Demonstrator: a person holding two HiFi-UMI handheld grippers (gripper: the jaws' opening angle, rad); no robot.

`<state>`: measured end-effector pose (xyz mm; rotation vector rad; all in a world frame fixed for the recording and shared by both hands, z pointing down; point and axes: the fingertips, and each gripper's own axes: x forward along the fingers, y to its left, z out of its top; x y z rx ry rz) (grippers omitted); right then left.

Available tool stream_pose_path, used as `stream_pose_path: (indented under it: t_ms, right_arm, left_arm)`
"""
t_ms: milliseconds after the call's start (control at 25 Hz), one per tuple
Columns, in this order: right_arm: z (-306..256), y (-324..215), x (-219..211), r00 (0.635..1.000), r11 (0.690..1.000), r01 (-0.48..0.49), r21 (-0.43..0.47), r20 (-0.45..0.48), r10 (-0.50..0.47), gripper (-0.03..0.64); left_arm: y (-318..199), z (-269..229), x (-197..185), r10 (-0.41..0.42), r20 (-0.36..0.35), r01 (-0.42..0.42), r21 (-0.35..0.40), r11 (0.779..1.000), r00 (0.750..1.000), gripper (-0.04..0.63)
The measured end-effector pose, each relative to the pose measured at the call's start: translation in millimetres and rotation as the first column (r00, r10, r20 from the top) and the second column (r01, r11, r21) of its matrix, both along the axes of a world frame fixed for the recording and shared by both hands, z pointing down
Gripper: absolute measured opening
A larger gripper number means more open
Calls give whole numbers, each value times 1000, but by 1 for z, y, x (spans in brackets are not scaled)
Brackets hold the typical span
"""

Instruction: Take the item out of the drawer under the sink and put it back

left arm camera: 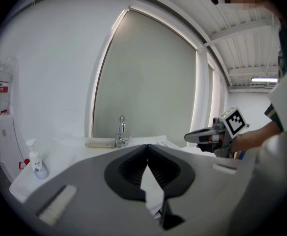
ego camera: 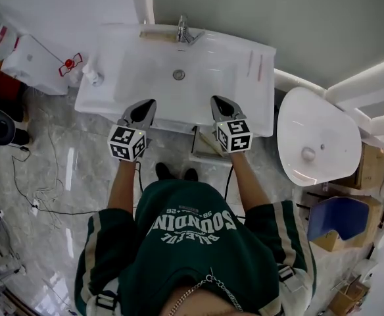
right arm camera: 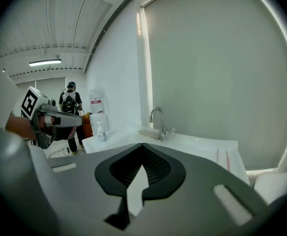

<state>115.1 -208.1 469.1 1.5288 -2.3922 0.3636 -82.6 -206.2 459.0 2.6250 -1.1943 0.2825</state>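
The person's green sweatshirt (ego camera: pixel 192 242) fills the bottom of the head view, with both forearms stretched toward the white sink (ego camera: pixel 251 104). The left gripper (ego camera: pixel 148 104) and right gripper (ego camera: pixel 217 101) hang side by side over its front rim. Each has its jaws pressed together on nothing and points toward the faucet (ego camera: pixel 185 31). Neither carries the item. It is probably in what looks like the drawer (ego camera: pixel 208 147) jutting out below the rim between them, though its contents are too small to tell. Held this high and empty, the grippers look parked rather than reaching.
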Motion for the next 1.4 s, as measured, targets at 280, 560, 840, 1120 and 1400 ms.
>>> stream_pose_path:
  t_ms: [280, 560, 840, 1120, 1400]
  right_arm:
    - [-64, -14, 5, 999, 987, -29, 157, 31, 24, 2]
    - [-64, -11, 7, 999, 986, -43, 163, 34, 38, 2]
    - [-62, -4, 6, 999, 987, -41, 154, 38, 36, 2]
    - [-60, 2, -1, 999, 988, -32, 154, 46, 25, 2]
    - [-66, 3, -9, 999, 987, -23, 162, 47, 16, 2]
  left_arm:
    - [-22, -26, 2, 4, -16, -3, 52, 999, 1000, 49]
    - [-23, -22, 6, 17, -17, -17, 44, 999, 1000, 49]
    - [-19, -20, 8, 25, -21, -24, 38, 999, 999, 49]
    - [-13, -19, 3, 23, -19, -22, 38, 999, 1000, 49]
    - [-10, -21, -1, 26, -23, -25, 37, 999, 999, 49]
